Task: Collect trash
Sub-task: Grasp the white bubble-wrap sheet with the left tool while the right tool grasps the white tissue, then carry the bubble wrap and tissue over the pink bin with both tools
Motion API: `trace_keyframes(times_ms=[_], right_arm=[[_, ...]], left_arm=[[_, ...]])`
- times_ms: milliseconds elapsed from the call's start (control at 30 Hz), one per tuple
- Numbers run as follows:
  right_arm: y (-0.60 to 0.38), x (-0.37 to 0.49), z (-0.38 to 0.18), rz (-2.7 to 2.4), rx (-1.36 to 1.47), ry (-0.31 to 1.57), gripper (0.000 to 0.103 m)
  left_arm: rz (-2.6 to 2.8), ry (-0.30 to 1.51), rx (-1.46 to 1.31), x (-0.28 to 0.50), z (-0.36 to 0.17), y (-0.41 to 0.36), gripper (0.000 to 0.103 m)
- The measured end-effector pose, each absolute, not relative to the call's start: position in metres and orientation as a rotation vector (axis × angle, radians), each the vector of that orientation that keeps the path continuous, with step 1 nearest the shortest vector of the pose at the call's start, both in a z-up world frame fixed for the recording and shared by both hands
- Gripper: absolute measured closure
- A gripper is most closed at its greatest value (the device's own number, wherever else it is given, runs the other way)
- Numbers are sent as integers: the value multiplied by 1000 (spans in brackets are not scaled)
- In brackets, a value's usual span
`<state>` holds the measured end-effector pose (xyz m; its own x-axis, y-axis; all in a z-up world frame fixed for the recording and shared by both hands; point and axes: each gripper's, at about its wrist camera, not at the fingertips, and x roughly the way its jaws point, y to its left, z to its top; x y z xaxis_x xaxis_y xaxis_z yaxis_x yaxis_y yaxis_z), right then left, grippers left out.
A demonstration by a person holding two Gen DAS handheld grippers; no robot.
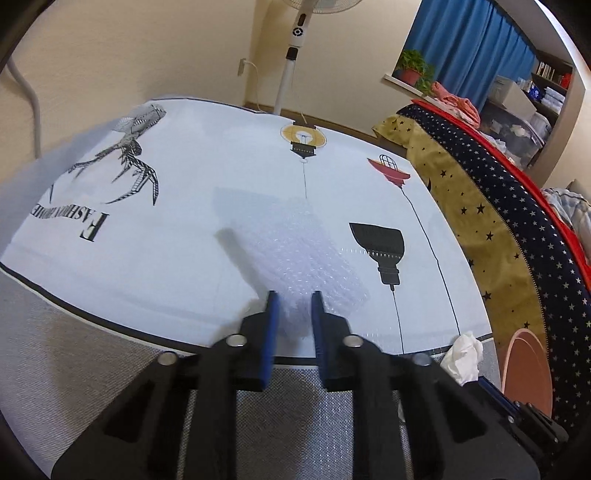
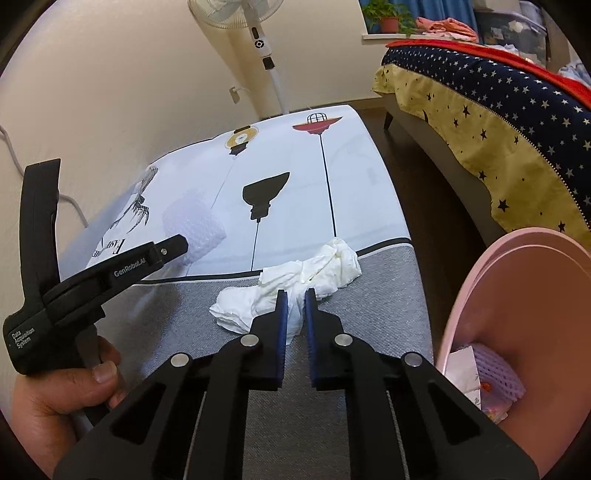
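Only the right view shows the pink bin point(image 2: 517, 295), both hand-held grippers clamping bubble wrap point(image 1: 295, 258) and tissue point(image 2: 295, 284).

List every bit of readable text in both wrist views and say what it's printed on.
"GenRobot.AI": side of the left gripper, right wrist view.
"Data Acquisition System": that gripper's handle.
"FASHION HOME", upside down and blurred, my best reading: the printed table cover, beside the spider graphic.
Print on the paper scrap in the pink bin: too small to read.
Fan control panel: symbols only, illegible.
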<state>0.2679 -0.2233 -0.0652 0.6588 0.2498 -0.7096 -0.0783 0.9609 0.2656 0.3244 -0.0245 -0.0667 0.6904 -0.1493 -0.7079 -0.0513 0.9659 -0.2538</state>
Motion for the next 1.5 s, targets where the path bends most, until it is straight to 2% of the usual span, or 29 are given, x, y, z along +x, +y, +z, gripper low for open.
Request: trace_keyframes(times_ms=[33,167,200,767,1500], right_arm=[[-224,266,-64,188,219,829,94],[-230,260,-54,186,211,805,97],[-231,258,-51,188,207,800,102],[-240,200,0,250,89,704,102],[-276,116,70,221,28,600,102]], left_arm=[[-59,803,-266,322,-65,-23,93],[-56,781,-266,312,-57,-21,95],[-56,773,-261,308,-54,-21,95],[-71,668,-205,216,7,-14,95],[-116,592,-160,124,52,-37,95]])
